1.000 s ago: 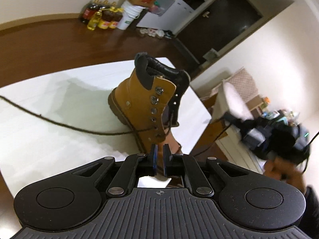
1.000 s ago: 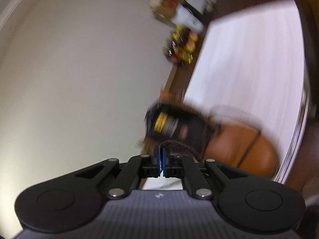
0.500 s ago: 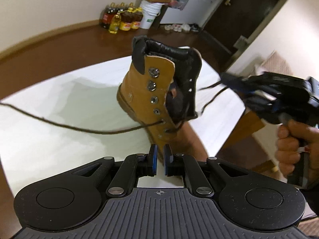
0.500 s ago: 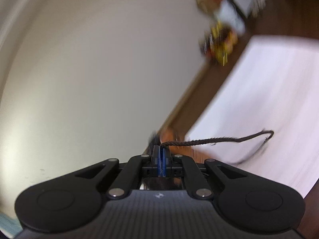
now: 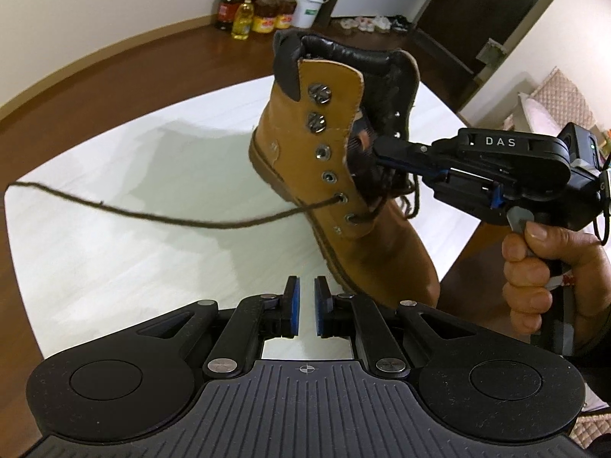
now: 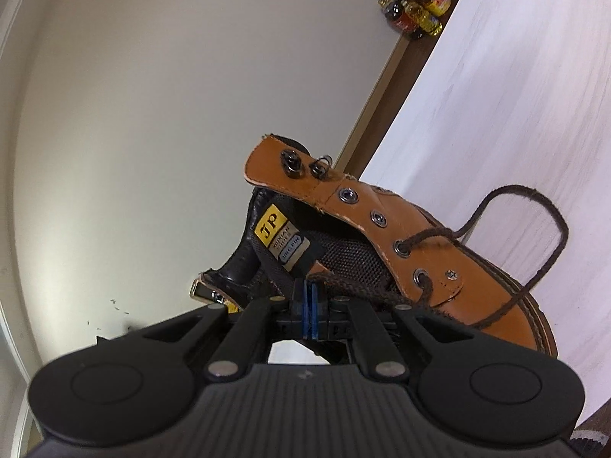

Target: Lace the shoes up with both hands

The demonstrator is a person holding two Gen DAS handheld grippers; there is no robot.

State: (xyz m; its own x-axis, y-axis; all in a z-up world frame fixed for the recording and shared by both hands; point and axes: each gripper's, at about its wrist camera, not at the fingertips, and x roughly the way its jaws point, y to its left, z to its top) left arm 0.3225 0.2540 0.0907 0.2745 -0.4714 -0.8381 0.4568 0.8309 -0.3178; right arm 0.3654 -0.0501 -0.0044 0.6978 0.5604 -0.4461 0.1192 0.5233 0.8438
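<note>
Both tongs differ: left tongs parted, empty; right tongs clenched on lace, tip hidden

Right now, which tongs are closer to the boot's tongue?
Right. The right tongs are at the tongue, shut on the lace. The left tongs hang empty by the toe.

The left gripper points steeply down, its jaws slightly apart and just opened further, nothing between its fingers. The right gripper, gripped by a hand, is clamped on a lace end
</note>
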